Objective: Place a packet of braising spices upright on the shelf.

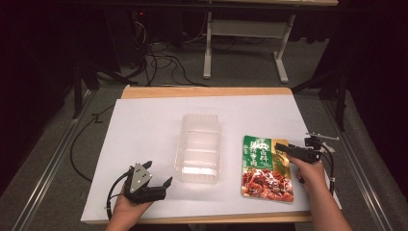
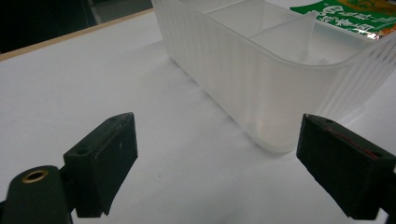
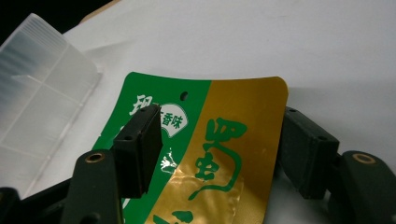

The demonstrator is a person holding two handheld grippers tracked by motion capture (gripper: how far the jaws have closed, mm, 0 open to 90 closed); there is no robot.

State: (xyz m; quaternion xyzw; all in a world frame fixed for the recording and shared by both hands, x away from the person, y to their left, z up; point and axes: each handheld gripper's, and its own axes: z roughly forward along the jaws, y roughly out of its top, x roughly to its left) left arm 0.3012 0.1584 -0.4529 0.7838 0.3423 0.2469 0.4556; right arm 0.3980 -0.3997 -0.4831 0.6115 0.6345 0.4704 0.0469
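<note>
A clear ribbed plastic container (image 1: 201, 148) with dividers stands empty in the middle of the white sheet (image 1: 144, 125). To its right lies a flat green, gold and red food packet (image 1: 266, 168). My left gripper (image 1: 158, 173) rests open near the container's front left corner; in the left gripper view the gripper (image 2: 218, 123) has the container (image 2: 261, 79) just ahead and right, and nothing between the jaws. My right gripper (image 1: 284, 149) is open over the packet's top right part. In the right gripper view that gripper (image 3: 218, 116) straddles the packet's (image 3: 224, 154) gold half.
The sheet covers a wooden table whose far edge (image 1: 207, 91) shows beyond it. Bare sheet lies left of and behind the container. Behind the table are cables (image 1: 163, 62) on the floor and a white desk frame (image 1: 245, 43). The table's near edge (image 1: 216, 219) is close to both hands.
</note>
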